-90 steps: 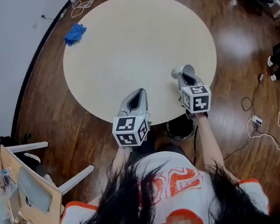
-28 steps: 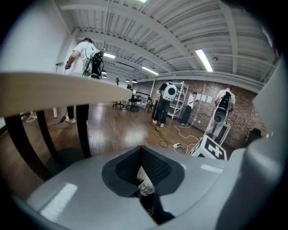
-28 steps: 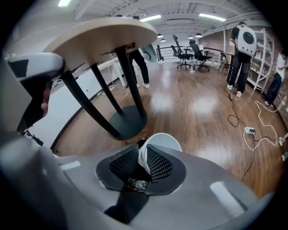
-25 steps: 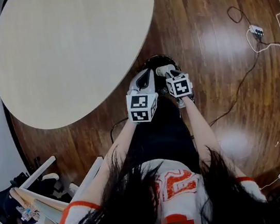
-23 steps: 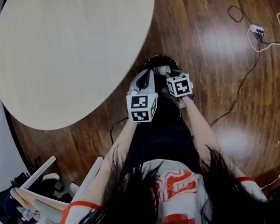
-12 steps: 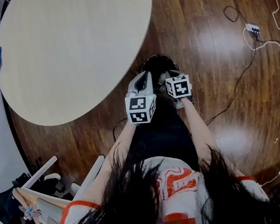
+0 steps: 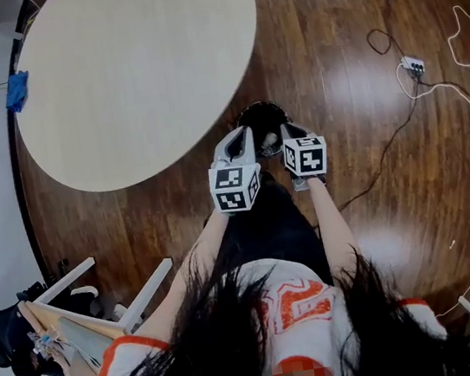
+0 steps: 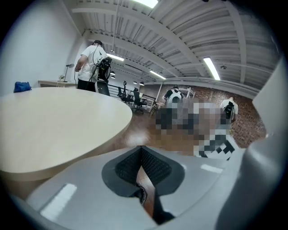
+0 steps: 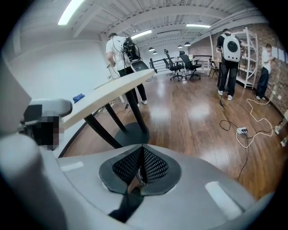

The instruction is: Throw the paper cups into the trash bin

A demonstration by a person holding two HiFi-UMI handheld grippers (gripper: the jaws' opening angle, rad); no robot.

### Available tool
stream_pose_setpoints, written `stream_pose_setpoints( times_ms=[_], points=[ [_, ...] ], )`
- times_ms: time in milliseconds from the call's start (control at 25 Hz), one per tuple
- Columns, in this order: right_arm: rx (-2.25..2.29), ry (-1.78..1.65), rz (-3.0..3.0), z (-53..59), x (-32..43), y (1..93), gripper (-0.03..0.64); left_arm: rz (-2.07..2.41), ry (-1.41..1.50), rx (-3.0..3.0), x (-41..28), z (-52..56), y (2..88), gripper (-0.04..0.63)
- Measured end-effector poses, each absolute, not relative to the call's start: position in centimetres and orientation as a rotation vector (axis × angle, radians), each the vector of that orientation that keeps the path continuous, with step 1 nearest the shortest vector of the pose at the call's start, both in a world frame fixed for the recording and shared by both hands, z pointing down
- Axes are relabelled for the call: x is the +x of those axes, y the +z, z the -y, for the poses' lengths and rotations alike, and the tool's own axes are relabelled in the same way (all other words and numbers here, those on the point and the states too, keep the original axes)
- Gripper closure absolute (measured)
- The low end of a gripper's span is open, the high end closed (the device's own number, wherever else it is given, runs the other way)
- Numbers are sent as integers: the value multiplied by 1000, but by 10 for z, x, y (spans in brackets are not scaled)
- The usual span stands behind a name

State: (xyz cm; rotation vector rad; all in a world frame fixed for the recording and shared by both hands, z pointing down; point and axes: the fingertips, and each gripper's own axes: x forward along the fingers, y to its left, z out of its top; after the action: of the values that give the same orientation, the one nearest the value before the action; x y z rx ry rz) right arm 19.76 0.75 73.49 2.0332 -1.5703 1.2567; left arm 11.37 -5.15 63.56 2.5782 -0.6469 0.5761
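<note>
Both grippers hang side by side just above the dark round trash bin (image 7: 252,117), which stands on the wooden floor by the edge of the round table (image 7: 129,67); the left gripper (image 8: 141,147) has its jaws pressed together on nothing; the right gripper (image 9: 141,146) is likewise closed and empty; a pale shape in the bin may be a paper cup (image 7: 271,140), though it is too small to be sure.
</note>
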Motion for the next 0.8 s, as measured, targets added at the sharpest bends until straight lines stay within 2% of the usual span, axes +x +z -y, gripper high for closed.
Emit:
stream_pose_setpoints(
  times_ms=[800],
  points=[
    [2186,1073,1798,5,199,558,617,714,429,2614,102,65,516,595]
  ],
)
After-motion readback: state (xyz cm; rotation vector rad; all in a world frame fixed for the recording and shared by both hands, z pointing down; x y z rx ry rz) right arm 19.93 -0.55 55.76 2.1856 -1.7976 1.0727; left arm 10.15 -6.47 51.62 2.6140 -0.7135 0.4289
